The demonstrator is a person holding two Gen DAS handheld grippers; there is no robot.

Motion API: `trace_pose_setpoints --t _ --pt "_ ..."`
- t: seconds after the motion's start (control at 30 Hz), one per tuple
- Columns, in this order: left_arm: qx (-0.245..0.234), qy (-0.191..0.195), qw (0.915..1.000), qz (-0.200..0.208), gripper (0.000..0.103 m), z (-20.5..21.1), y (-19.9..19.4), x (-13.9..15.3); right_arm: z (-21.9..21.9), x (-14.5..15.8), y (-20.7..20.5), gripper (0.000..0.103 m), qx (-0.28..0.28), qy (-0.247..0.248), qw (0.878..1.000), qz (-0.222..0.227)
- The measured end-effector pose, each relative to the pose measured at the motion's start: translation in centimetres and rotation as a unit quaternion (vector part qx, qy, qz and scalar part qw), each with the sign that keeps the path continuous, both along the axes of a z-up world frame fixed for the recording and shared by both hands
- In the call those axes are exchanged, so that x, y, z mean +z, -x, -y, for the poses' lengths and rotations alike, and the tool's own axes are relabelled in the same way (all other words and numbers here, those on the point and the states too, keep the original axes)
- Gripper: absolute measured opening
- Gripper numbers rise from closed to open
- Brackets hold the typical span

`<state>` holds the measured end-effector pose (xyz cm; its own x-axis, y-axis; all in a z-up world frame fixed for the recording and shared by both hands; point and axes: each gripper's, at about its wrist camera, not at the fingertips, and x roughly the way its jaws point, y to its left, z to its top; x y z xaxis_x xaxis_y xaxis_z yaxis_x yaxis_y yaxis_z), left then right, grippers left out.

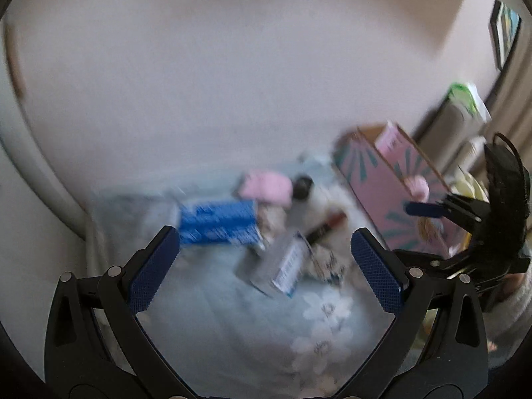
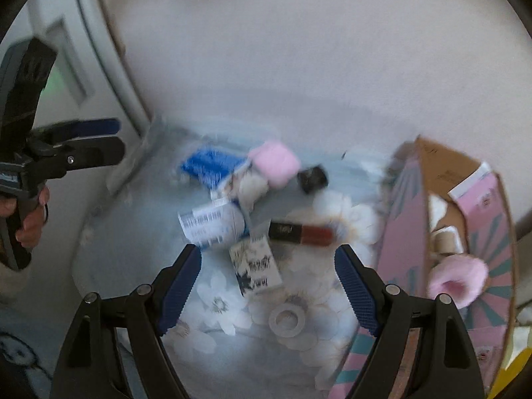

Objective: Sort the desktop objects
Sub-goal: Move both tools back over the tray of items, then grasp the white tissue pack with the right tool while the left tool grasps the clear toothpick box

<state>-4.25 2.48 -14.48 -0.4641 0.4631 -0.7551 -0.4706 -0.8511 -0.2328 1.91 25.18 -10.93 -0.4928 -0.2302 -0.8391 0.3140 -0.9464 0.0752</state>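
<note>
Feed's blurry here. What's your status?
Left gripper open, right gripper open, both empty. Lipstick loose on cloth beside pink box. Nothing blocking.

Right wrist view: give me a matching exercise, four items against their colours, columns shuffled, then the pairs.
Items:
1. lipstick
2. tape ring
3. puff in the box
4. carton

Colours:
A. blue
B. translucent white
C. black and red
D. pink

Pairs: 1-C, 2-B, 3-D, 4-A
</note>
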Motion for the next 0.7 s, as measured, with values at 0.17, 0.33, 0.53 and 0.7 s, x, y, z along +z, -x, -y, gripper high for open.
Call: trace_pose_setpoints --t 0.17,0.33,0.53,0.7 --pt "-0.039 0.003 0.9981 0.047 0.101 -2.0 0.7 -6.4 1.0 -5.0 0.5 0.079 0.022 -0.019 0.999 0.027" --pt "-0.041 -0.038 0.9937 0.097 0.092 -2.3 1.3 -11.2 1.5 -8.4 1.6 0.079 0.027 -0.025 0.998 0.047" --pt "-0.048 -0.046 0.9925 0.103 0.087 -3.1 1.6 -12.1 1.9 -9.5 1.6 0.079 0.039 -0.038 0.997 0.049" --pt "-0.045 -0.055 0.9898 0.124 0.072 -3.3 2.5 -12.8 1.5 -9.8 1.6 0.079 0.036 -0.04 0.997 0.052"
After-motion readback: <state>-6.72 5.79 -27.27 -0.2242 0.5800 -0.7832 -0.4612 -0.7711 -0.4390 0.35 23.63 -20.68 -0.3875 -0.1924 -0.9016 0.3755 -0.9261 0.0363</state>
